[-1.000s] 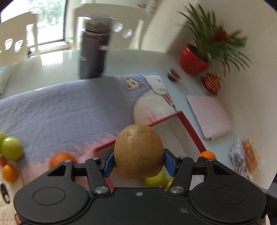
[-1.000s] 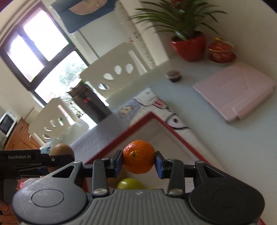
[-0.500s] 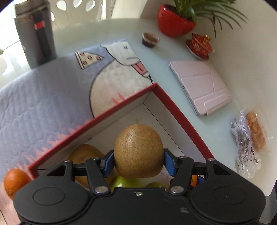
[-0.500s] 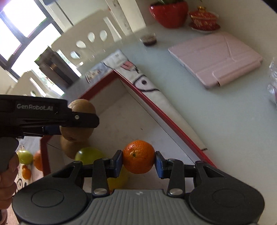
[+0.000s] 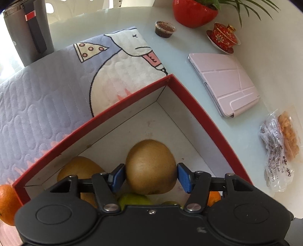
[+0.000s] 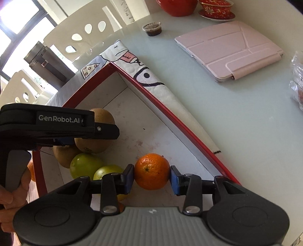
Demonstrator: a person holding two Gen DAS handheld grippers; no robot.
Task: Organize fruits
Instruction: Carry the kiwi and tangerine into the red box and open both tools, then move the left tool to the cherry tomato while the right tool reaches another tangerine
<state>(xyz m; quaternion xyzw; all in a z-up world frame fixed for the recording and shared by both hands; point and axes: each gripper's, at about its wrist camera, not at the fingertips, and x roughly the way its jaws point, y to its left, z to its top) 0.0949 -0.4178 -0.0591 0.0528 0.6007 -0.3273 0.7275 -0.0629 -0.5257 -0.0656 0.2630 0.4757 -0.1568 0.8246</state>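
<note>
A red-rimmed box (image 5: pixel 189 98) with a white inside lies on the mat. My left gripper (image 5: pixel 151 177) is shut on a brown kiwi (image 5: pixel 151 160) and holds it low over the box's fruit pile. The right wrist view shows that kiwi (image 6: pixel 94 145) from the side, next to a second brown fruit (image 6: pixel 62 157) and two green fruits (image 6: pixel 85 166). My right gripper (image 6: pixel 152 179) is shut on an orange (image 6: pixel 151 170) just above the box floor, near the right wall (image 6: pixel 170 117). Another orange (image 5: pixel 5 204) lies outside the box at the left.
The box sits on a quilted mat (image 5: pixel 47 90) on a glass table. A pink tablet case (image 5: pixel 225 85), a snack bag (image 5: pixel 280 149), a small sauce cup (image 5: pixel 164 28), a red plant pot (image 5: pixel 195 13) and a red lidded cup (image 5: pixel 223 36) lie to the right. A grey flask (image 5: pixel 26 32) stands at the back left.
My left gripper carried the kiwi from over the mat to above the box and sank. My right gripper tilted down and lowered the orange into the box.
</note>
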